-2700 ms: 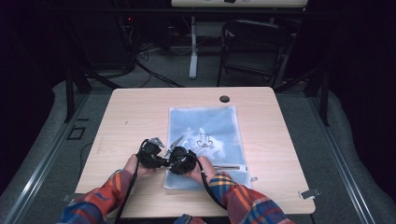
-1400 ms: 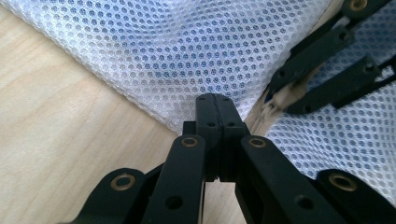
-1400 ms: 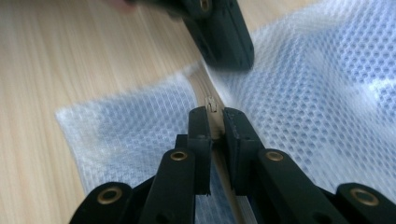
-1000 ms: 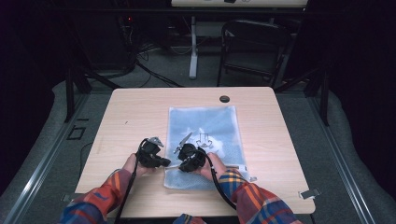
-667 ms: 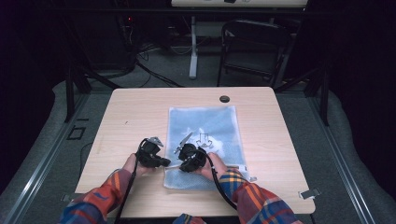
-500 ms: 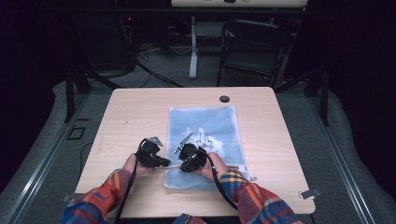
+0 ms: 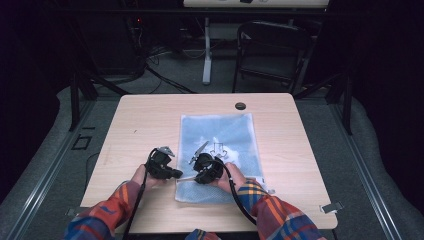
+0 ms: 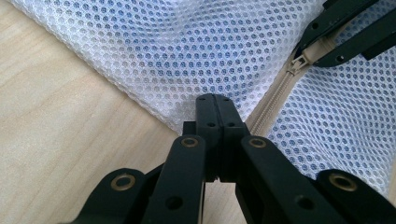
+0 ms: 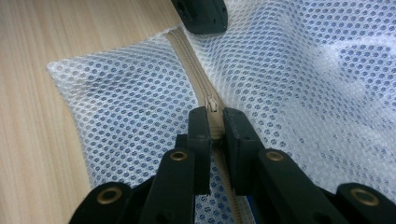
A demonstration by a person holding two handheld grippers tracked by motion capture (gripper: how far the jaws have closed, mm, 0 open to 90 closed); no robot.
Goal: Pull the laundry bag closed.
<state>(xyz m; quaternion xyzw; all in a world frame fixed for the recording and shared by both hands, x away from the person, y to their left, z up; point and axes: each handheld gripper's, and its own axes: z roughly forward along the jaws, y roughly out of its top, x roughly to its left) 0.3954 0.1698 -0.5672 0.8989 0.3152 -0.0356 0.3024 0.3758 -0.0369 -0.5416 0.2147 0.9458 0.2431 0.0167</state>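
Lying flat at the desk (image 7: 150, 120) centre, the white mesh zipper bag (image 7: 220, 135) is pinned at its near edge by the left tool (image 8: 215, 100), jaws together on the mesh, probably as an anchor while the right tool (image 9: 215, 116) clamps the beige zipper slider (image 9: 211, 103).

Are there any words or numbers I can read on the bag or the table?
None can be read.
Mesh bag: a dark drawing shows through it in the high view, too small and blurred to read.
Zipper: no letters visible on its slider.
Table: plain wood, no writing.
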